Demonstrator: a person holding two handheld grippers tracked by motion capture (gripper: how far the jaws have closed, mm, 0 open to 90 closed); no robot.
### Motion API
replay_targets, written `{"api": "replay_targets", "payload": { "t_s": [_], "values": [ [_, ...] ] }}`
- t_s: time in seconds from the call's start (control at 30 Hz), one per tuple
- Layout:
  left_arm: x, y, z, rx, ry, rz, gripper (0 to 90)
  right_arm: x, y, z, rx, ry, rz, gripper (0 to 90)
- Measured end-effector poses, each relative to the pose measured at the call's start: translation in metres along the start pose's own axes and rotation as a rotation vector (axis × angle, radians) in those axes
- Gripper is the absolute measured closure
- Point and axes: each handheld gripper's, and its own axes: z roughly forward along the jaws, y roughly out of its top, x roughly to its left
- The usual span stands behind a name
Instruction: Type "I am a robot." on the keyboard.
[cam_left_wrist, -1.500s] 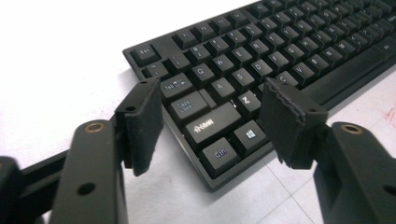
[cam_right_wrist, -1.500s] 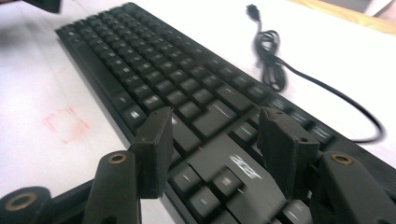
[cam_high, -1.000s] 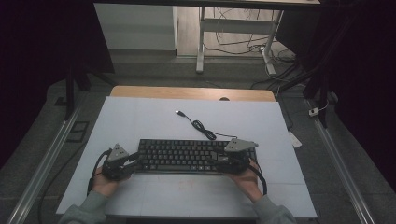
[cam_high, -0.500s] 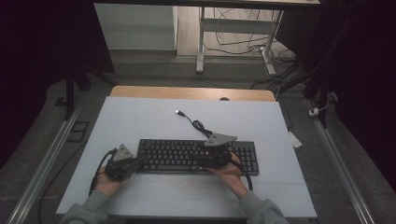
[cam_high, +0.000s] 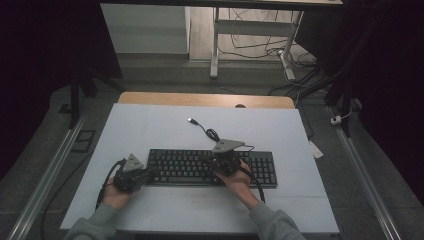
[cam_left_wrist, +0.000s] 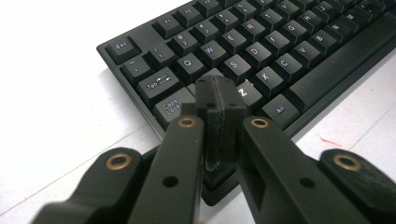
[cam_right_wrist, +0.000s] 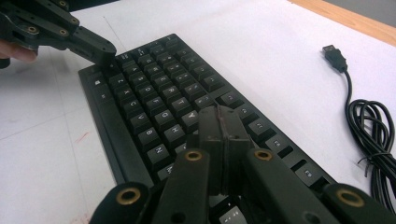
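Note:
A black keyboard (cam_high: 190, 167) lies across the near part of the white table top (cam_high: 150, 125). My left gripper (cam_high: 149, 174) is at its left end, shut, with its tips (cam_left_wrist: 219, 93) resting by the Caps Lock and Z keys (cam_left_wrist: 280, 42). My right gripper (cam_high: 206, 159) is over the middle of the keyboard and points along it towards the left end. It is shut with nothing between the jaws, its tips (cam_right_wrist: 223, 116) just above the keys (cam_right_wrist: 154, 84). Farther off in the right gripper view, the left gripper (cam_right_wrist: 100, 51) touches the keyboard's far corner.
The keyboard's cable lies coiled (cam_high: 212, 135) behind it, with the USB plug (cam_high: 191, 120) loose on the table (cam_right_wrist: 334, 55). A wooden edge (cam_high: 205, 99) borders the far side. Metal rails (cam_high: 45, 180) run along both sides of the table.
My right gripper has moved left from the keyboard's right end to over its middle. The left gripper has stayed at the left end.

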Motion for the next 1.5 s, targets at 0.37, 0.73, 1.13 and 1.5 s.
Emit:
{"api": "replay_targets", "payload": {
  "t_s": [0.37, 0.73, 1.13, 1.5],
  "values": [
    [-0.001, 0.000, 0.002, 0.006, 0.005, 0.006, 88.6, -0.005, 0.001, 0.012, 0.034, -0.015, 0.009, 89.4],
    [0.000, -0.001, 0.004, 0.013, 0.010, 0.012, 88.3, -0.010, -0.003, 0.022, 0.073, -0.020, 0.036, 89.4],
    [0.000, -0.001, 0.005, 0.015, 0.008, 0.009, 88.3, -0.007, -0.006, 0.037, 0.126, -0.019, 0.027, 89.3],
    [-0.001, -0.002, 0.007, 0.024, 0.007, 0.007, 88.6, -0.006, -0.006, 0.041, 0.145, -0.028, 0.017, 89.6]
  ]
}}
